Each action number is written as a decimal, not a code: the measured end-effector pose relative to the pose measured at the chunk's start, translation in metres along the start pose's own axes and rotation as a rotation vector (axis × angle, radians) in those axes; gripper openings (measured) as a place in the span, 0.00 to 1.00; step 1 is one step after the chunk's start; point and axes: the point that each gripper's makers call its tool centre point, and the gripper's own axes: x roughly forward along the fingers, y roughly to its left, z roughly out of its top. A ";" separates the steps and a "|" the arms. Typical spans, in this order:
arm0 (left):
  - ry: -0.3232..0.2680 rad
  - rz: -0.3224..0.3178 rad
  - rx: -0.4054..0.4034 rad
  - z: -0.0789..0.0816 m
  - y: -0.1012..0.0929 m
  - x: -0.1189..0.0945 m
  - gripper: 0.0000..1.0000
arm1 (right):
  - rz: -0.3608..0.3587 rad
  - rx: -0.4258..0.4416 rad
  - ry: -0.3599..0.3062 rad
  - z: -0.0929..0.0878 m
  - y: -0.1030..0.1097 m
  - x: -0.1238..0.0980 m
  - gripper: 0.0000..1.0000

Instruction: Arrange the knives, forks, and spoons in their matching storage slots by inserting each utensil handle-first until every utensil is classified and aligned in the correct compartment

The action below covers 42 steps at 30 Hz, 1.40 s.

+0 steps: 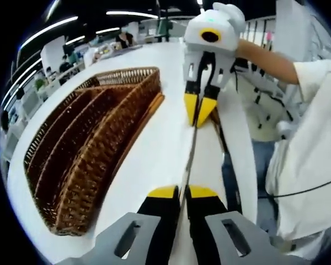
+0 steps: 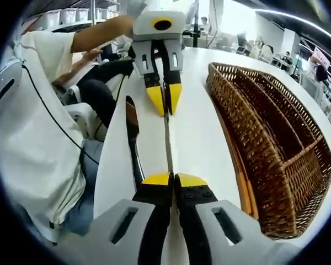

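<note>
a slim utensil is clamped at both ends by the left gripper and right gripper; beside the wicker tray, uneven pulling could cause slippage.

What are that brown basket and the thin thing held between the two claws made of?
The basket looks like woven wicker or rattan: brown interlaced strands with a slight sheen, and woven dividers. The thin utensil, pinched at each end by the left claw and the right claw, looks like polished metal: grey and reflective, though seen edge-on, so I can't be sure.
</note>
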 end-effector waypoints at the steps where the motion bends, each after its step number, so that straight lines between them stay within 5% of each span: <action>1: -0.002 0.000 0.003 0.000 -0.001 0.000 0.05 | -0.001 0.001 0.000 0.000 0.000 0.000 0.02; 8: -0.018 -0.010 -0.021 0.000 -0.001 -0.001 0.05 | -0.017 0.046 0.013 0.000 -0.001 0.001 0.02; 13: -0.029 -0.013 -0.112 0.000 -0.001 -0.001 0.05 | -0.012 0.056 -0.026 0.000 -0.005 0.001 0.02; 36: -0.004 -0.017 -0.158 0.009 0.012 -0.010 0.05 | -0.039 -0.008 -0.017 0.016 -0.009 -0.013 0.02; 42: 0.019 -0.027 -0.165 0.001 0.012 -0.003 0.05 | -0.011 0.012 -0.003 0.009 -0.007 -0.005 0.02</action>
